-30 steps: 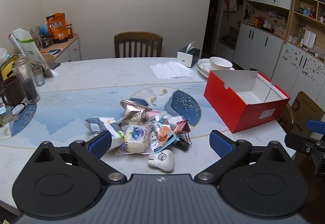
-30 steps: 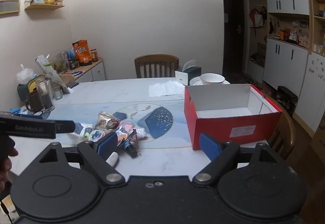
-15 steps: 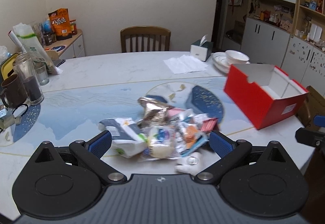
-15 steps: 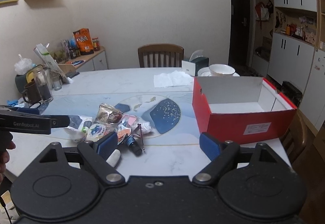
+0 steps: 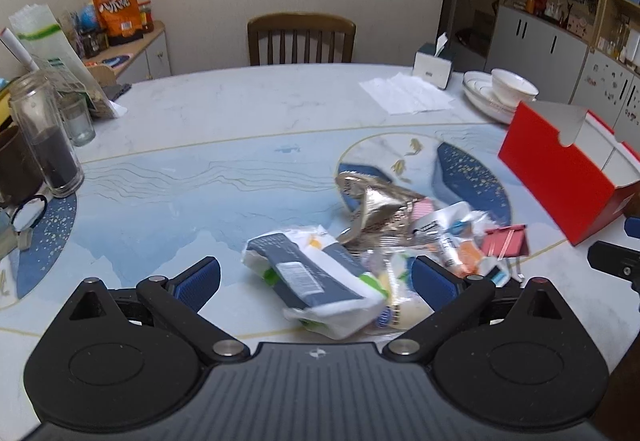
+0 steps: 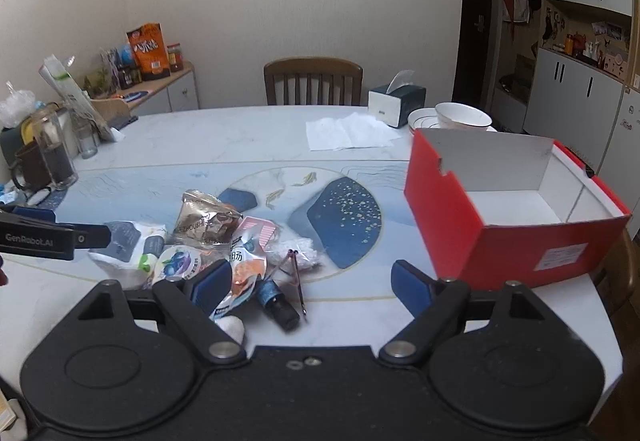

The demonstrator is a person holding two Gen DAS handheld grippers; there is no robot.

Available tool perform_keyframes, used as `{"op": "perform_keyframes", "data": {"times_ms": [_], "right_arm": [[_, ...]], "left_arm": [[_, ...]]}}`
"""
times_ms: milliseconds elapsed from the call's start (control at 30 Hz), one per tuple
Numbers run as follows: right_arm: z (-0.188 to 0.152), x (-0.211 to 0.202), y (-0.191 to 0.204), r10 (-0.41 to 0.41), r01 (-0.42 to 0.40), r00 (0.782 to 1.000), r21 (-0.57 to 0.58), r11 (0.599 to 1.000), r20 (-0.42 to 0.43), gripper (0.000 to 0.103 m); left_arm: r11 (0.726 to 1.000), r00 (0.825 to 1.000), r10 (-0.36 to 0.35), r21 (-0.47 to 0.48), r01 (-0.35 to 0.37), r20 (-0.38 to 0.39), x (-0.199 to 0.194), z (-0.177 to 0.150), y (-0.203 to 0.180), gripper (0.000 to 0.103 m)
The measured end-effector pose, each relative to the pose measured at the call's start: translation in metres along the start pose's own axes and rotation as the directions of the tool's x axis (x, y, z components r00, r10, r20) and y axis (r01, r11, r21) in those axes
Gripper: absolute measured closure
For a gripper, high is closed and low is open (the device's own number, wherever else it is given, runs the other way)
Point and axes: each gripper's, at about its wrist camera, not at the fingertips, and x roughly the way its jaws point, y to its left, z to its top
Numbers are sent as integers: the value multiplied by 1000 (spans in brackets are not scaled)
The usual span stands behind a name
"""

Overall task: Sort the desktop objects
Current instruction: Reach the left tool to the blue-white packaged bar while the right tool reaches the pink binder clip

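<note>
A pile of small objects lies on the table: a white and dark tissue pack (image 5: 316, 273), a crumpled gold snack bag (image 5: 376, 201) (image 6: 208, 221), a pink binder clip (image 5: 505, 241), an orange sachet (image 6: 246, 269), a small dark bottle (image 6: 278, 301) and a white tooth-shaped piece (image 6: 232, 327). An open, empty red box (image 6: 516, 209) (image 5: 560, 169) stands to the right. My left gripper (image 5: 316, 279) is open, its jaws on either side of the tissue pack. My right gripper (image 6: 310, 283) is open and empty, just right of the pile.
A glass jar (image 5: 44, 141), a dark mug and snack bags crowd the far left. A tissue box (image 6: 396, 101), a paper napkin (image 6: 352, 131), stacked plates with a bowl (image 6: 460, 117) and a wooden chair (image 6: 312, 81) are at the back.
My left gripper has swung left and come closer, so the tissue pack now lies between its jaws. My right gripper has moved nearer to the pile and the red box.
</note>
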Motion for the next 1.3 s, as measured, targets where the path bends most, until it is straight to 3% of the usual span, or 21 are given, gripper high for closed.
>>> {"op": "perform_keyframes", "data": {"times_ms": [233,467,633,1000,1133,1300], "right_arm": [[7,44,10,-50,50,997,10,999,-53,18],[10,73,15,-76,78,993,19,997,-90,19],[9,89,17,-70,74,988,24,997,-138,28],[6,105,14,-25,43,977,82,996,-210,56],[7,106,16,-1,21,975,90,996,-221,62],[8,105,17,11,12,974,98,995,-228,74]], "left_arm": [[999,997,-30,-24,28,-74,30,9,24,1],[997,988,-65,-40,60,-140,52,10,34,8],[995,982,-94,-42,88,-162,59,10,36,15],[983,963,-176,-91,160,-206,69,8,40,49],[975,954,-212,-114,191,-213,71,8,42,64],[967,947,-241,-138,215,-210,72,8,46,72]]}}
